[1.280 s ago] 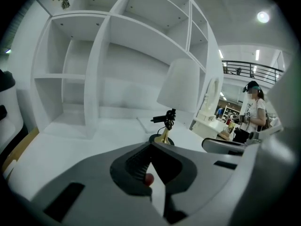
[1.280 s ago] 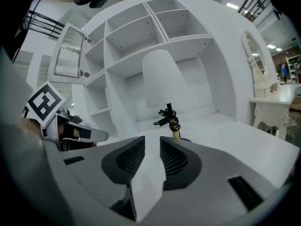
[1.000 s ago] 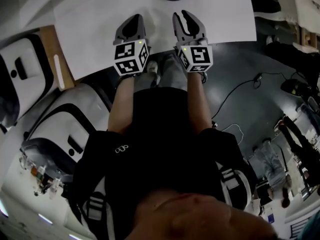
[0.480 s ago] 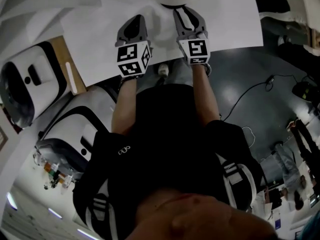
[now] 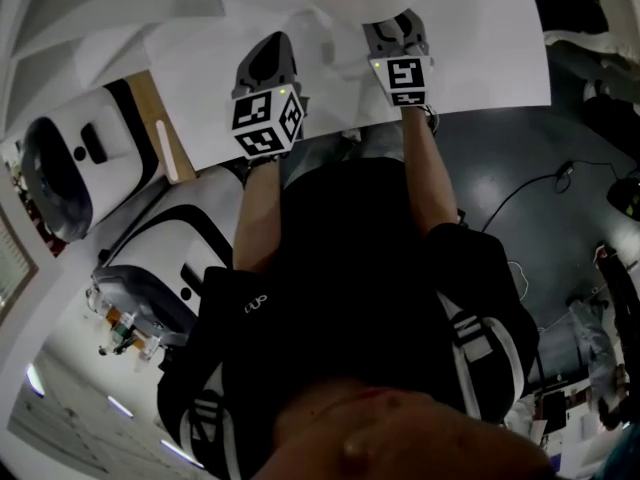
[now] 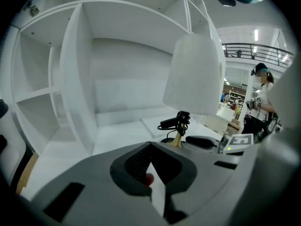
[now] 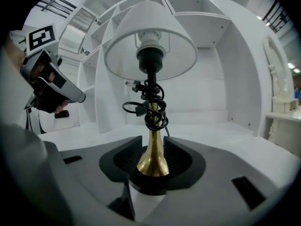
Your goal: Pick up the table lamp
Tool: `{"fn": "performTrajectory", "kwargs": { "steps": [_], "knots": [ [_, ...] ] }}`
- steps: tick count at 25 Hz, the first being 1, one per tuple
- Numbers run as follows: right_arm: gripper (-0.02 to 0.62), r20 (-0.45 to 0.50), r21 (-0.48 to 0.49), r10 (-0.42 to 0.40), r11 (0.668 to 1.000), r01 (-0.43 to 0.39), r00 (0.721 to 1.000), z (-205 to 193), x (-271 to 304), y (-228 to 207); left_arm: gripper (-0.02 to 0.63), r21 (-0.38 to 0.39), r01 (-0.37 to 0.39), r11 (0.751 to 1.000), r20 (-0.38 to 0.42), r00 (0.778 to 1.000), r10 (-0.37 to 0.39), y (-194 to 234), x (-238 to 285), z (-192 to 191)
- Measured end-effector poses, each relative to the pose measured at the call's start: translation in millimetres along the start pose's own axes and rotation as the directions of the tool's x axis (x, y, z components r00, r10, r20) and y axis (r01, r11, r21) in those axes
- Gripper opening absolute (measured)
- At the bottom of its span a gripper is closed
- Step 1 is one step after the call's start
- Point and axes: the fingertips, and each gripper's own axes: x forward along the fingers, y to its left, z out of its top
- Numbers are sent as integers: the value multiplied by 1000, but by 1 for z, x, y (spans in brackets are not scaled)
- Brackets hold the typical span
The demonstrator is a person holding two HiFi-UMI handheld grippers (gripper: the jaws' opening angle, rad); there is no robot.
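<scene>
Right gripper view looks straight at the lamp (image 7: pixel 151 145): it stands upright on the white table (image 7: pixel 225 140), its brass stem between the 2 jaws of the right gripper (image 7: pixel 151 157). Those jaws have just been opening and stand wide, with a gap on each side of the stem, so nothing is gripped yet. The left gripper (image 6: pixel 153 166) is also released and empty, and it hangs off to the lamp's side.

Risks, as I judge them:
- The brass is smooth and flares toward the base, so jaws closing on the flare could slide up or squeeze off.
- The shade (image 7: pixel 150 41) makes the lamp top-heavy, and a low grip on 1 narrow stem may let it tilt or swing when raised.
- The cord (image 7: pixel 149 102) is wound loosely round the stem, and a loop could get pinched or drag.

Only the right gripper view shows the stem inside the jaws. Left gripper view gives the side-on picture instead, with the shade in front of the shelves (image 6: pixel 117 55) and the right gripper low by the base. Head view shows both grippers side by side but cuts the lamp off at the top edge.
</scene>
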Motion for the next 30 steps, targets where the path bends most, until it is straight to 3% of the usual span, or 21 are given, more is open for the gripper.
{"fn": "performTrajectory", "kwargs": {
  "steps": [15, 22, 30],
  "knots": [
    [143, -22, -64, -25, 998, 24, 999, -4, 38, -6, 6, -29, -85, 996, 19, 996, 86, 35, -6, 9],
    [127, -17, -24, -30, 999, 30, 999, 9, 41, -5, 6, -52, -82, 995, 32, 996, 84, 33, -8, 7],
    [117, -99, 18, -53, 998, 55, 994, 7, 35, -5, 6, -51, -75, 996, 52, 996, 78, 34, -20, 7]
  ]
}}
